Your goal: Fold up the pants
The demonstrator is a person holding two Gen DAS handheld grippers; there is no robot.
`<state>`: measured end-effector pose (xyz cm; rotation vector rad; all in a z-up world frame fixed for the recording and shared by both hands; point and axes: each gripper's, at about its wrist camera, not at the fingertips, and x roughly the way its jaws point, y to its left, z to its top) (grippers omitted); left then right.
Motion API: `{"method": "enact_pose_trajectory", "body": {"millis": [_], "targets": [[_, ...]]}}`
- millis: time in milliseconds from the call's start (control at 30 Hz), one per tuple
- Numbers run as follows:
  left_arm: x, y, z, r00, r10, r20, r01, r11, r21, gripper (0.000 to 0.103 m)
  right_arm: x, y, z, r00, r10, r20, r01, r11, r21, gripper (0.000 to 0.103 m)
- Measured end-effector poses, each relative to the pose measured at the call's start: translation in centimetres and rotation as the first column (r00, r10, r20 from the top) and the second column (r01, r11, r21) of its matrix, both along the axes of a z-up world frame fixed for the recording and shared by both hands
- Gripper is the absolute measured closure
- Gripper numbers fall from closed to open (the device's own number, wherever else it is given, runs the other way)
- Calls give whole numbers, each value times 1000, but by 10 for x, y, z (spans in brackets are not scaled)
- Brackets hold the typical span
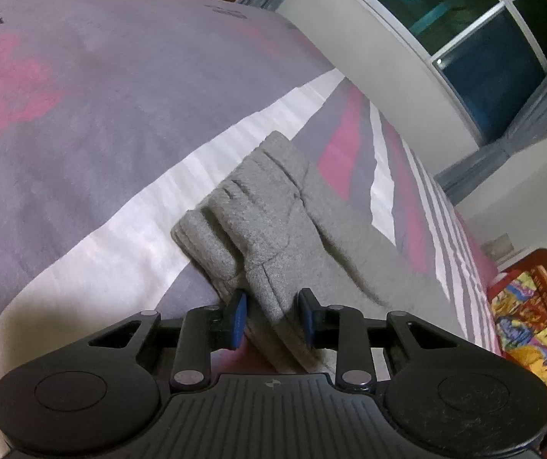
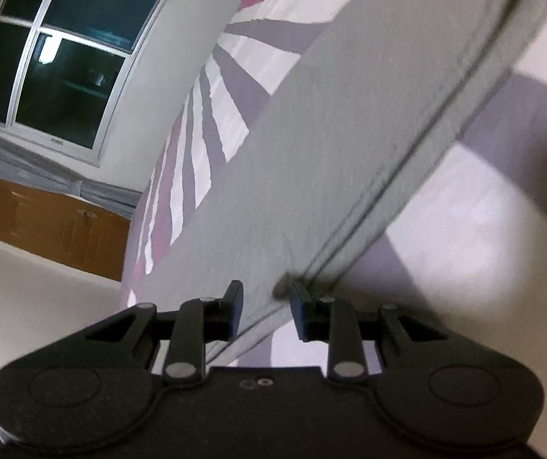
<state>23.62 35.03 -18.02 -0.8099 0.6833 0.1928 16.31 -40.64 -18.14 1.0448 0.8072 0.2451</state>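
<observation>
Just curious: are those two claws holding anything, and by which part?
Both have the grey pants: the left gripper at a folded edge, the right gripper at a hem.

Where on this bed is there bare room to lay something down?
The wide stretch of bedsheet to the left of the grey pants is free, reaching to the far edge. The striped strip between pants and wall is narrower. It is crowded only at the grippers, on the pants.

A bed (image 1: 82,122) with a grey, pink and white patterned cover carries the grey pants (image 1: 269,206), lying partly folded on it
</observation>
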Motion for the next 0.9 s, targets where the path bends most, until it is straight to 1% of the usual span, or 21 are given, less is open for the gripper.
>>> {"method": "enact_pose_trajectory", "body": {"millis": [100, 167, 200, 233, 300, 367, 400, 433, 500, 567, 633, 667, 700, 767, 800, 833, 900], "targets": [[1, 1, -1, 1000, 2, 1, -2, 1000, -7, 73, -2, 4, -5, 1000, -1, -10, 1, 1000, 4, 74], [2, 2, -2, 1000, 3, 0, -3, 1000, -20, 73, 2, 3, -8, 1000, -14, -11, 14, 1000, 24, 74], [3, 2, -2, 1000, 5, 0, -5, 1000, -24, 73, 5, 4, -9, 1000, -19, -5, 19, 999, 27, 75], [4, 2, -2, 1000, 4, -2, -4, 1000, -24, 73, 8, 4, -8, 1000, -26, -1, 26, 999, 19, 78], [5, 2, -2, 1000, 4, -7, -4, 1000, -21, 73, 13, 7, -3, 1000, -25, 7, 25, 1000, 1, 78], [7, 2, -2, 1000, -2, -11, 2, 1000, -13, 74, 16, 10, 1, 999, -33, 11, 34, 999, -41, 80], [9, 3, -2, 1000, -5, -14, 5, 1000, -11, 77, 19, 12, 1, 999, -35, -7, 34, 997, -71, 91], [10, 3, -2, 1000, -8, -14, 8, 1000, -9, 80, 20, 12, 1, 999, -41, -19, 39, 995, -94, 98], [10, 6, 2, 1000, -9, 1, 9, 1000, -23, 83, 14, 15, 11, 998, -43, 34, 46, 993, -108, 99], [9, 6, 9, 999, -28, 21, 28, 1000, -9, 84, 6, 19, 23, 996, -24, 80, 35, 990, -134, 99], [11, 7, 9, 999, -38, 17, 38, 999, 1, 84, 4, 20, 21, 998, -17, 64, 27, 988, -155, 99], [12, 7, 7, 999, -46, 0, 46, 999, 14, 84, 5, 18, 12, 999, -18, 29, 23, 987, -161, 99], [14, 6, 5, 999, -51, -17, 51, 998, 23, 84, 7, 16, 3, 1000, -26, 1, 26, 988, -152, 99], [13, 5, 0, 998, -52, -33, 53, 998, 30, 84, 8, 12, -9, 998, -53, -13, 52, 993, -103, 101], [11, 6, -1, 998, -45, -34, 46, 999, 22, 84, 8, 9, -11, 998, -63, -14, 62, 995, -75, 100], [9, 6, 0, 999, -37, -33, 37, 999, 16, 83, 6, 8, -10, 997, -71, -6, 71, 996, -62, 96], [1, 3, 3, 999, -35, -28, 35, 999, 26, 81, -1, -6, -5, 991, -132, 20, 133, 988, -77, 93]]}}
